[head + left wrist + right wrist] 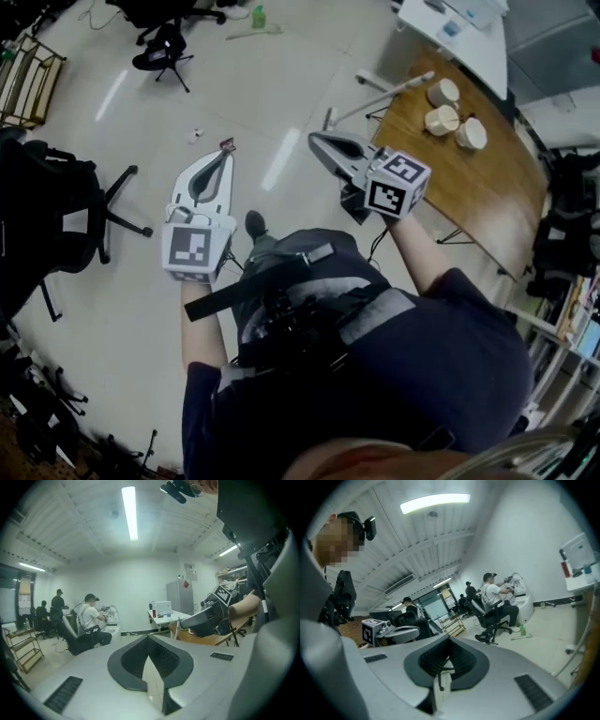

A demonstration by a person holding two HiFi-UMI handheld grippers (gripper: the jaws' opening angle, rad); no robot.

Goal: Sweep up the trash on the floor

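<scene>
Both tools, the left gripper point(223, 157) and right gripper point(317, 141), are closed and empty. Trash scraps point(197, 134) lie on the floor point(272, 84), so sweeping looks unstarted.

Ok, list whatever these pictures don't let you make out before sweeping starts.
- The scraps on the floor, head view: too small to identify.
- The white stick by the table, head view: too thin to tell if it is a broom.
- Floor beneath the person, head view: hidden by the body.
- Both gripper views: the scraps are out of frame.
</scene>
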